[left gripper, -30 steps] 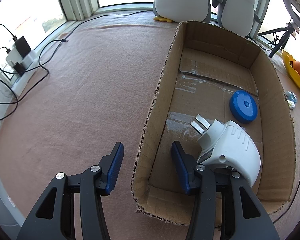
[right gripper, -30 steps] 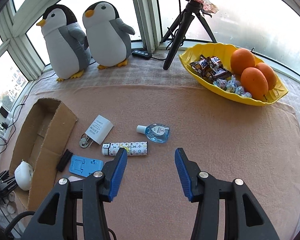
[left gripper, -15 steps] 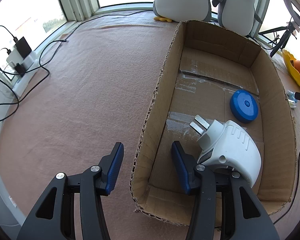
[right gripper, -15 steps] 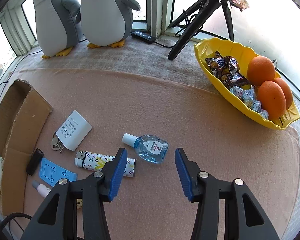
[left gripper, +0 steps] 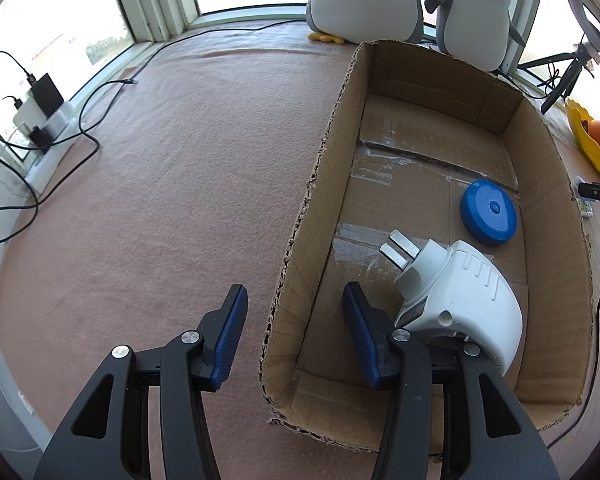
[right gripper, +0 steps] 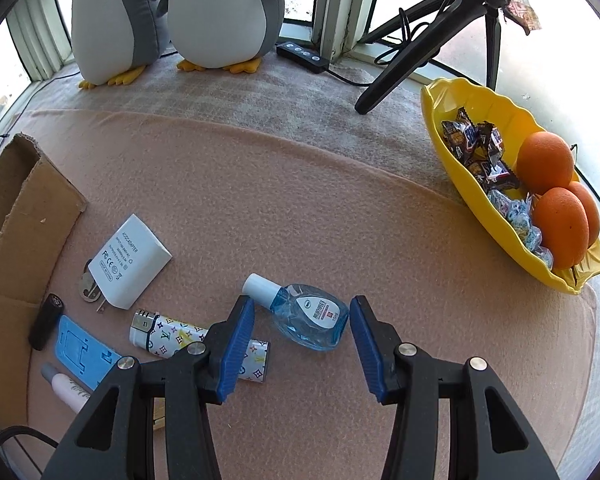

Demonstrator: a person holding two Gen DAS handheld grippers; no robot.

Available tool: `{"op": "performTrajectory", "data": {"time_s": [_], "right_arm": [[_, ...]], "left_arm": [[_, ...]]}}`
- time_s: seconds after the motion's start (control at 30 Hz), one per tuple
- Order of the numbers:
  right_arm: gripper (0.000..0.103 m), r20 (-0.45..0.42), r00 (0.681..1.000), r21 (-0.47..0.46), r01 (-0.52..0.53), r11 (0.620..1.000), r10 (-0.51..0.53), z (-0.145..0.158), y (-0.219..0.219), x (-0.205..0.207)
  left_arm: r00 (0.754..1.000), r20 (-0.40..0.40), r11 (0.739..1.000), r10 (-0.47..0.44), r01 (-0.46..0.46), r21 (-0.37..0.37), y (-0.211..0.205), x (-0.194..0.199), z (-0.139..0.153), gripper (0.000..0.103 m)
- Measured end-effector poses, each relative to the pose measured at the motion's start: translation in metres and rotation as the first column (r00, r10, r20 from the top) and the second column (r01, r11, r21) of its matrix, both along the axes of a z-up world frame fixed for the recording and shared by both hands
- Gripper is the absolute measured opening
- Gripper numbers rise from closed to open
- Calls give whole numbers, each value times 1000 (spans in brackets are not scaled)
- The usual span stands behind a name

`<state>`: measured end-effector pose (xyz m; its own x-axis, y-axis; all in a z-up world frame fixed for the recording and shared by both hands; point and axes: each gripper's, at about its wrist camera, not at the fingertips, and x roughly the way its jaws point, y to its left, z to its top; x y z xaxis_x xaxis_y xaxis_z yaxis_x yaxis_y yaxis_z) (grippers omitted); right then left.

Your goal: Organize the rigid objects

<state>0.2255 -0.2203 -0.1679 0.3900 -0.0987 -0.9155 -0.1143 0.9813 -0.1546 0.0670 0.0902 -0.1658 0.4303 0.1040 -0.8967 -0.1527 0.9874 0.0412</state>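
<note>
My left gripper (left gripper: 294, 330) is open and empty, straddling the near left wall of the cardboard box (left gripper: 300, 240). Inside the box lie a white plug adapter (left gripper: 460, 296) and a blue round disc (left gripper: 489, 212). My right gripper (right gripper: 302, 340) is open and low over the mat, with a small blue liquid bottle (right gripper: 308, 314) lying between its fingertips. To its left lie a patterned lighter (right gripper: 168, 334), a white AC adapter (right gripper: 130, 260), a key (right gripper: 87, 286), a black cylinder (right gripper: 46, 320), a blue holder (right gripper: 84, 356) and a white tube (right gripper: 66, 390).
The box's outer wall (right gripper: 16, 232) stands at the left of the right wrist view. A yellow bowl (right gripper: 452, 136) with oranges and candy sits at the right. Two plush penguins (right gripper: 220, 12), a tripod (right gripper: 420, 52) and a remote stand at the back. Cables and chargers (left gripper: 40, 120) lie far left.
My right gripper has moved forward and down toward the blue bottle, which now lies between its fingers. The left gripper has barely moved.
</note>
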Motion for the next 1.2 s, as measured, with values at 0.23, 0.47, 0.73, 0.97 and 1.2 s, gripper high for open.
{"op": "performTrajectory", "data": {"time_s": [0.23, 0.47, 0.73, 0.97, 1.2], "right_arm": [[43, -14, 1000, 4, -15, 1000, 15, -4, 0, 4], [34, -31, 999, 40, -9, 999, 10, -6, -1, 1], [34, -12, 1000, 56, 17, 998, -16, -4, -5, -10], [34, 28, 999, 61, 29, 998, -31, 4, -5, -18], [34, 73, 997, 77, 9, 997, -15, 26, 5, -29]], "left_arm": [[1000, 0, 1000, 1, -1, -1, 0, 0, -1, 49], [1000, 1, 1000, 2, -2, -4, 1, 0, -1, 49], [1000, 1, 1000, 3, -3, -4, 0, 0, -1, 49], [1000, 1, 1000, 2, -2, -4, 0, 0, -1, 49], [1000, 2, 1000, 3, -3, -5, -1, 0, -1, 49]]}}
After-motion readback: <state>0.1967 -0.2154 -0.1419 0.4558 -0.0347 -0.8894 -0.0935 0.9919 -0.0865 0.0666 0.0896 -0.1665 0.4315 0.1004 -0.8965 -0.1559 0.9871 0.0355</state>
